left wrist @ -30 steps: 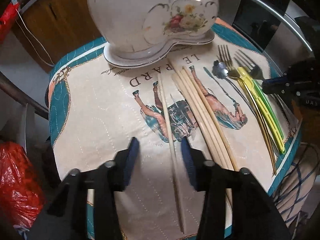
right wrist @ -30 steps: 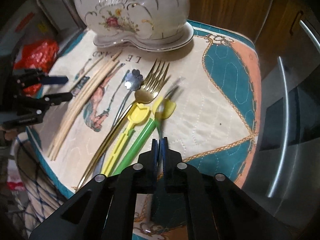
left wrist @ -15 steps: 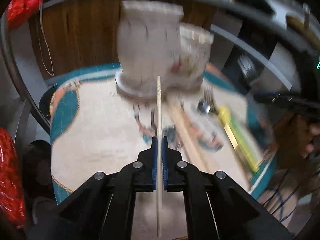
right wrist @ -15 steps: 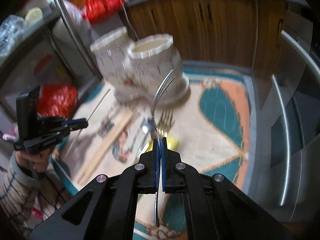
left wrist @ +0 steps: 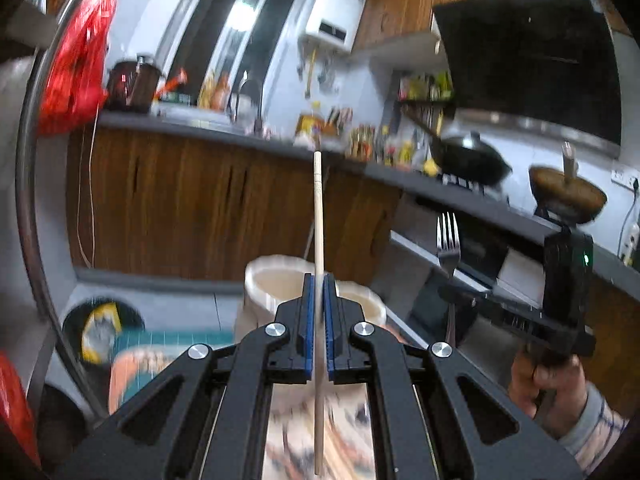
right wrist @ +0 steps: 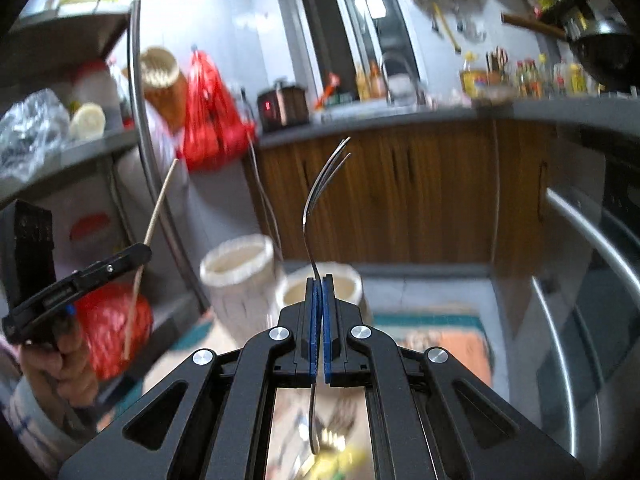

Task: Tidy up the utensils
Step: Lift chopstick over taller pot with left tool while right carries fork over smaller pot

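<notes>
My left gripper (left wrist: pixel 319 280) is shut on a pale wooden chopstick (left wrist: pixel 318 216) that stands upright above the white two-cup ceramic holder (left wrist: pixel 276 284). My right gripper (right wrist: pixel 320 280) is shut on a silver fork (right wrist: pixel 320 188), tines up, above the same holder (right wrist: pixel 236 268). The fork (left wrist: pixel 448 240) and the right gripper (left wrist: pixel 520 312) also show at the right of the left wrist view. The left gripper (right wrist: pixel 80 276) with its chopstick (right wrist: pixel 154 220) shows at the left of the right wrist view. Utensils left on the mat are a blur low in both views.
The patterned placemat (right wrist: pixel 448 344) lies under the holder. A kitchen counter (left wrist: pixel 224 132) with bottles, a wok (left wrist: pixel 468 156) and wooden cabinets stand behind. A metal shelf rack (right wrist: pixel 80 148) and red bags (right wrist: pixel 208 116) are at the left.
Both grippers have lifted their utensils off the mat and tilted up; the left one closed on the chopstick. The views swung from the mat to the kitchen.
</notes>
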`<state>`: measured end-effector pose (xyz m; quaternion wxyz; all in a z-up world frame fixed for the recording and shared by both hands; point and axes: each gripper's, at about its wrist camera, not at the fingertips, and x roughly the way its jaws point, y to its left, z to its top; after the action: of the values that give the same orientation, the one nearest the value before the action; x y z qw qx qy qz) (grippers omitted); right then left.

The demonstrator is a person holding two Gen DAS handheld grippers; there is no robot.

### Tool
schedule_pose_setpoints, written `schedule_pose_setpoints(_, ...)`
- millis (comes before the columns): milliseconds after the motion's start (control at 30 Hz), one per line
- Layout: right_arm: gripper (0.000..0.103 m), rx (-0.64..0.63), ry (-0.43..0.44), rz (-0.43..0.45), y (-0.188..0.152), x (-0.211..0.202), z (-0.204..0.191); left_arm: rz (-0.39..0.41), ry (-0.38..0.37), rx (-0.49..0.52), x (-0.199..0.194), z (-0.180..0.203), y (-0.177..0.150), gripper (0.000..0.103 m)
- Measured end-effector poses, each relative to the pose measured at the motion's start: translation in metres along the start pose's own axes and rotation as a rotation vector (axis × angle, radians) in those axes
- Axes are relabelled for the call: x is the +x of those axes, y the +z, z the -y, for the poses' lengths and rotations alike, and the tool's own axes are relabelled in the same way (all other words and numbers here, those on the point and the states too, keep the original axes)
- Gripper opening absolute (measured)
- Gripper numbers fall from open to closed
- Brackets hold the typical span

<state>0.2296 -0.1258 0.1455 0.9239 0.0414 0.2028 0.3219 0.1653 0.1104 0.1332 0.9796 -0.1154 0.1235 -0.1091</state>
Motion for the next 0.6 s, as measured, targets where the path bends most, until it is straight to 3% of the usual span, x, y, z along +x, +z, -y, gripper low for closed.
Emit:
schedule_pose_setpoints(200, 0.003, -0.038, -0.009, 0.104, 0.034, 0.028, -0.006, 0.081, 0.049, -0.020, 0.049, -0.006, 0.026, 0.004)
schedule_pose_setpoints(367, 0.003, -0.059, -0.043, 0.175, 0.047, 0.051, -0.010, 0.132, 0.034, -0.082, 0.078, -0.014, 0.038, 0.004)
schedule_pose_setpoints(600, 0.003, -0.110, -0.074, 0.145, 0.036, 0.077, -0.016, 0.135, 0.106, -0.088, 0.098, -0.027, 0.024, 0.004)
